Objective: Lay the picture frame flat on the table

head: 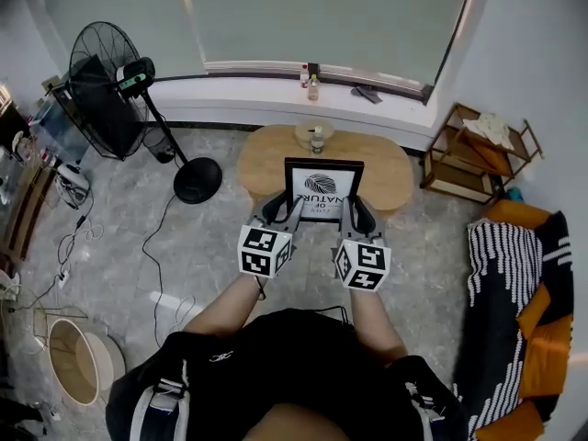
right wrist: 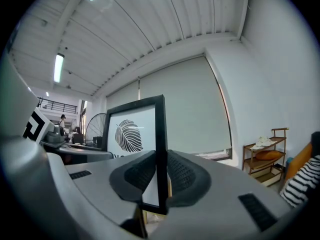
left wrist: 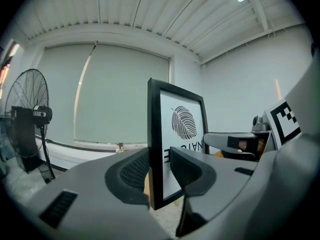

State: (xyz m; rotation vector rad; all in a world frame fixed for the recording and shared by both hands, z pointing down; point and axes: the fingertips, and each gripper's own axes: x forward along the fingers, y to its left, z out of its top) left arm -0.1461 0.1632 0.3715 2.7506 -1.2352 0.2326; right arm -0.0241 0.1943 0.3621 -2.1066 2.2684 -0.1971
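Head view: the picture frame (head: pixel 323 189) is seen upright at centre, over the oval counter (head: pixel 262 159), flanked by the left fingers (head: pixel 274 208) and right fingers (head: pixel 363 217). Laying down is judged not yet done. A controlled tilt is called for. Bare counter lies to either side, and a bottle (head: pixel 317 139) stands behind.

Left gripper view: the fingers (left wrist: pixel 132 171) are spread wide, with the frame's (left wrist: pixel 182 134) edge between them, unpressed.

Right gripper view: the fingers (right wrist: pixel 182 174) are clamped on the frame's (right wrist: pixel 132 134) edge.
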